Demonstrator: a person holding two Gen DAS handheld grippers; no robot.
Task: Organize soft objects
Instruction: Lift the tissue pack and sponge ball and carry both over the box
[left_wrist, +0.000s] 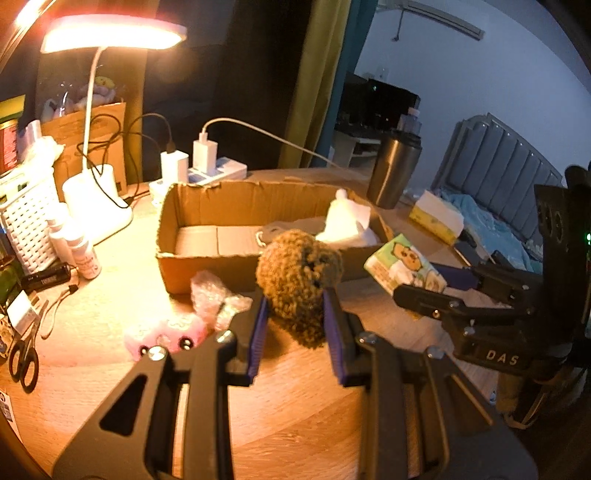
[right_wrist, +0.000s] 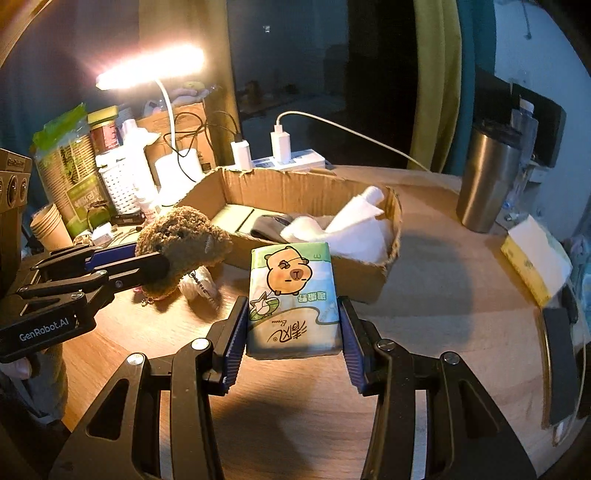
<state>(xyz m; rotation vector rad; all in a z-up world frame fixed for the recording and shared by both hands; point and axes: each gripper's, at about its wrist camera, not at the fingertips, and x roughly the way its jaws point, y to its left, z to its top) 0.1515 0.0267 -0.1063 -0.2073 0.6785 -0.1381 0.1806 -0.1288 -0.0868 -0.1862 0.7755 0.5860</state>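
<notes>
1. My left hand-held gripper (left_wrist: 295, 325) is pinching the brown curly-pile plush animal toy (left_wrist: 299, 284) by its lower body, and I hold it clear of the wooden counter (left_wrist: 295, 406), just short of the near wall of the open brown cardboard box (left_wrist: 207, 221).
2. My right hand-held gripper (right_wrist: 293, 332) is clamped on the sides of the soft plastic-wrapped tissue pack printed with a cartoon capybara (right_wrist: 291, 299), also lifted, near the box's right end.
3. I judge this the carry step: both soft items are gripped but not yet in the box, which already holds white crumpled paper towels (right_wrist: 351, 229).
4. Next, each needs lifting over the near wall and releasing onto the bare floor at the left.
5. The pack's long axis runs away from me toward the box; the plush's head points up and boxward.
</notes>
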